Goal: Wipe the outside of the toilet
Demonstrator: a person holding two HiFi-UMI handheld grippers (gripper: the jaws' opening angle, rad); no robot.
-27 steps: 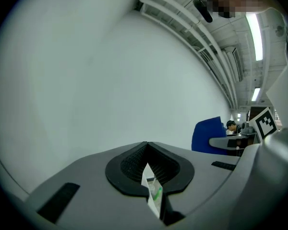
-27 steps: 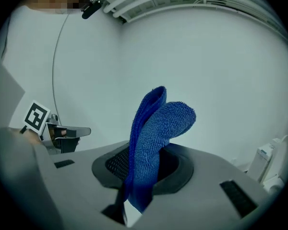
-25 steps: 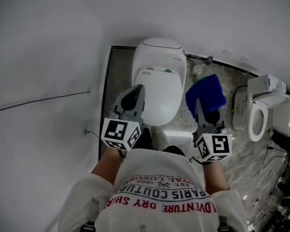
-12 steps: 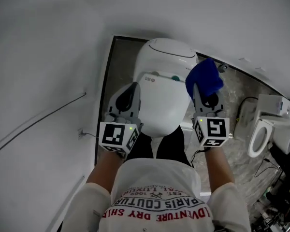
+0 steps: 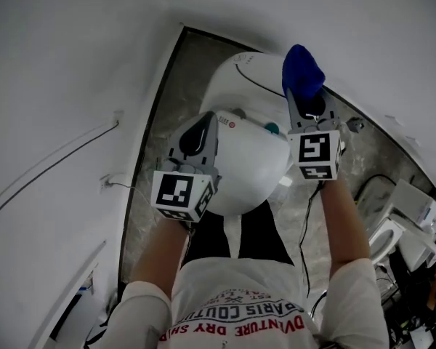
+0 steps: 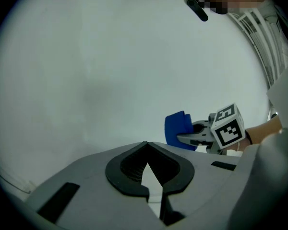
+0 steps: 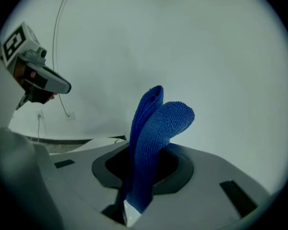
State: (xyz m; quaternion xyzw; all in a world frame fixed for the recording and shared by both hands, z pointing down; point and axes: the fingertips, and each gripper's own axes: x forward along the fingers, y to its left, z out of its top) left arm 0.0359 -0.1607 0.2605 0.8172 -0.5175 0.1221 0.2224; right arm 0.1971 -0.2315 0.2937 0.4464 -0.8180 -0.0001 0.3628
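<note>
In the head view the white toilet stands below me, lid down, its back part against the wall. My right gripper is held up over the toilet's back right, shut on a folded blue cloth. The right gripper view has the cloth standing up out of that gripper, with pale wall behind it. My left gripper hovers over the lid's left side, shut with nothing in it. The left gripper view faces bare wall past that gripper, with the cloth off to the right.
A white wall fills the left, with a thin cable and a socket on it. Grey marbled floor borders the toilet. A second white toilet stands at the far right. A black cord trails over the floor.
My right gripper has carried the blue cloth up and forward, from beside the toilet to over its back right. The left gripper has stayed over the lid. The head view has tilted.
</note>
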